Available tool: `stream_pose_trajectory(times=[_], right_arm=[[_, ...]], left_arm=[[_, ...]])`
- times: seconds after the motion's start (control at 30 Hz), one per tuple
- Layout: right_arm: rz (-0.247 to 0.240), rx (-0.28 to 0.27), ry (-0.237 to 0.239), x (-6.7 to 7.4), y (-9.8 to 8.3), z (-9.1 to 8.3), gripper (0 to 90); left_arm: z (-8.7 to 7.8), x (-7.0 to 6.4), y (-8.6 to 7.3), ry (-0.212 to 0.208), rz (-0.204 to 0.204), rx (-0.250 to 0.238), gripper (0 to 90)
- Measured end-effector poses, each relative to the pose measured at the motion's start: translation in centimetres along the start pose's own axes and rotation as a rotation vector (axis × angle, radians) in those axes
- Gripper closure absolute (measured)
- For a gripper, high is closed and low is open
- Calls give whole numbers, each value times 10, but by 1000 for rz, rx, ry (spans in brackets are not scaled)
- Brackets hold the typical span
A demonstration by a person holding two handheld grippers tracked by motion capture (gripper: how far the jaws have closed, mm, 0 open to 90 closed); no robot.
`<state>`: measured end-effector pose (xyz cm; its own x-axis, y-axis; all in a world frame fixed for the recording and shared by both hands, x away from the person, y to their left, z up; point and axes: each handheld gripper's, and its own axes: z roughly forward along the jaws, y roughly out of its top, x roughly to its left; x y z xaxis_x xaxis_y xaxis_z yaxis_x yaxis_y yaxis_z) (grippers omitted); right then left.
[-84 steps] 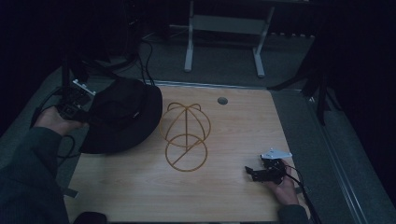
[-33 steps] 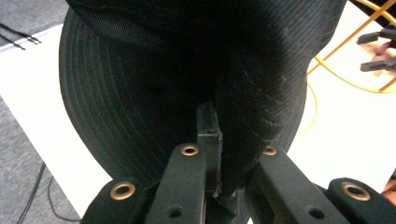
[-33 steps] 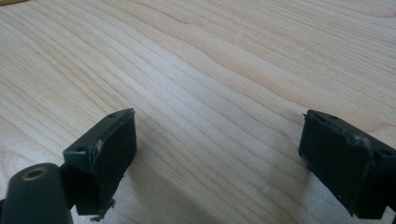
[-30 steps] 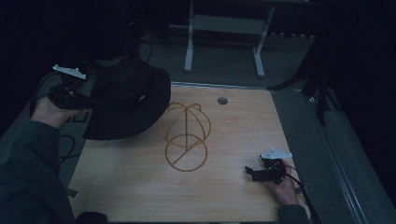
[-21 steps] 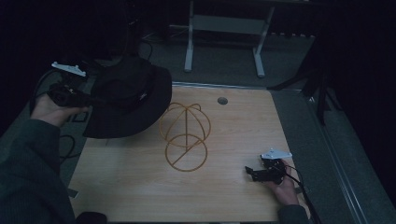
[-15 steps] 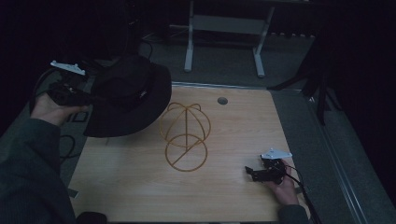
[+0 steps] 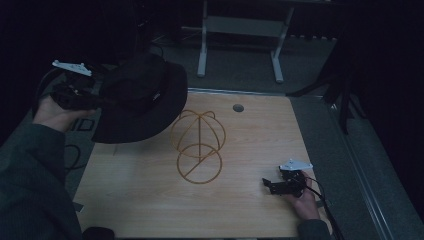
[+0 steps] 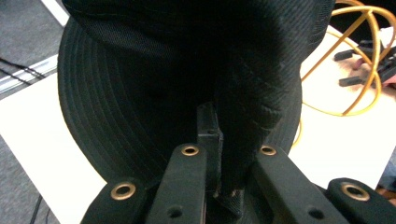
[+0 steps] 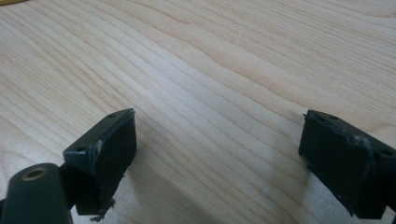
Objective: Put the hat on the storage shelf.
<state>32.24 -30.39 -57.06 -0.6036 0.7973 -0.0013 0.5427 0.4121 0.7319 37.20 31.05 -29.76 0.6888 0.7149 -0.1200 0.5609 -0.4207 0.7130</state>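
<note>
A black bucket hat (image 7: 142,95) hangs in the air over the table's far left corner, its brim tilted. My left gripper (image 7: 100,99) is shut on the hat's edge from the left. In the left gripper view the fabric of the hat (image 8: 187,70) is pinched between the closed jaws of my left gripper (image 8: 219,144). A yellow wire hat stand (image 7: 198,145) sits mid-table, just right of the hat, and its wire loops (image 8: 345,60) appear behind the brim. My right gripper (image 7: 267,186) rests on the table near the front right, open (image 9: 219,154) over bare wood.
The wooden table (image 7: 150,200) has a round cable hole (image 7: 238,107) near its far edge. A metal desk frame (image 7: 240,30) stands on the floor beyond. Cables (image 7: 70,150) trail off the table's left side. A dark rail runs along the right edge.
The hat lay on the table's left side before; my left gripper has since lifted it and carried it slightly right, toward the wire stand. The right gripper has stayed put.
</note>
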Motion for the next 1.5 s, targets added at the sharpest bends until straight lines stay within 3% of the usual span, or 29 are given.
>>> stream_pose_trajectory(times=[0.57, 0.87, 1.5], right_arm=[[-1, 2, 0, 0, 0, 0, 111], [-1, 2, 1, 0, 0, 0, 111], [0, 2, 1, 0, 0, 0, 111]], left_arm=[[-10, -10, 13, -18, 45, -18, 885], [-14, -15, 20, -55, 62, -46, 885], [-15, -28, 30, -86, 113, -27, 884]])
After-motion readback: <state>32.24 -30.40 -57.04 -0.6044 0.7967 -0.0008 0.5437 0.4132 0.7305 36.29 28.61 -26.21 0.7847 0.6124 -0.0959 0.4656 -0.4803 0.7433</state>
